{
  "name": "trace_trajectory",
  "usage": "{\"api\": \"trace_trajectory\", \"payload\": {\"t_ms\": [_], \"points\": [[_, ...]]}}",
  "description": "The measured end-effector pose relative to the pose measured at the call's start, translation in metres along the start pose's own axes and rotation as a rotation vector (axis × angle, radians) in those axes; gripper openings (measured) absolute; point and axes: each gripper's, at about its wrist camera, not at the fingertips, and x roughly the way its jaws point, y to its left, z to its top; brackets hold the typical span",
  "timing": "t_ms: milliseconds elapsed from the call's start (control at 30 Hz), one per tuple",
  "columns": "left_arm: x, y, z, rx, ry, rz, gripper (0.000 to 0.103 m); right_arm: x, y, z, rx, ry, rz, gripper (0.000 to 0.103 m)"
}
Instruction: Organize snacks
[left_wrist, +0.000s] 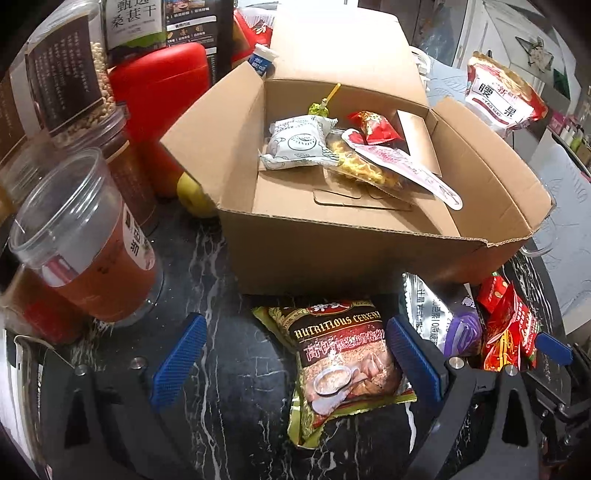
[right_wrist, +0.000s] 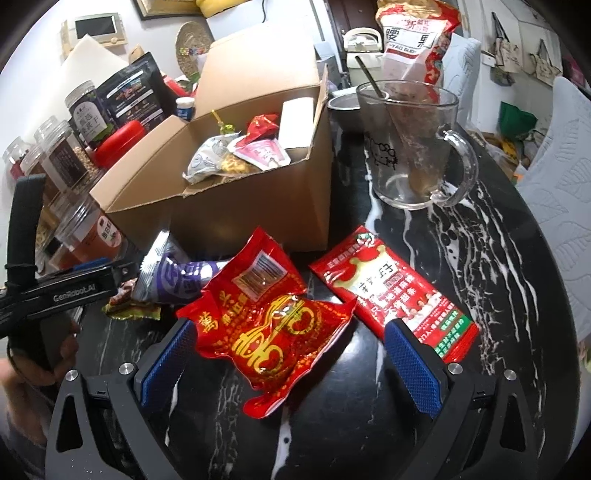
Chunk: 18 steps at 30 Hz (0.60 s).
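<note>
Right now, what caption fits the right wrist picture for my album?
Open right hand-held gripper poised over a red snack packet on the marble table, cardboard box behind.

The box (left_wrist: 332, 236) stands on the worktop (left_wrist: 221, 266). In the box lie a pouch (left_wrist: 299, 142), a noodle pack (left_wrist: 362, 166) just right of it, and a wrapped sweet (left_wrist: 375, 127) behind that pack. Left of the box stand jars (left_wrist: 81, 236). Before the box lies the cereal bag (left_wrist: 343, 365); right of that bag lie a foil pack (right_wrist: 173, 280), a barcode packet (right_wrist: 266, 325) and a flat sachet (right_wrist: 391, 295). Right of the box stands a mug (right_wrist: 410, 144); behind the mug, a cashew bag (right_wrist: 413, 40).
</note>
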Motion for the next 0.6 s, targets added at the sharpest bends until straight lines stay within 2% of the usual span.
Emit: {"api": "trace_trajectory", "payload": {"t_ms": [233, 600], "points": [[0.009, -0.002, -0.003, -0.008, 0.039, -0.035, 0.099, 0.007, 0.004, 0.003, 0.002, 0.019, 0.020, 0.103], [0.029, -0.006, -0.006, -0.017, 0.115, -0.101, 0.099, 0.015, 0.001, 0.004, -0.011, 0.031, -0.015, 0.103]]}}
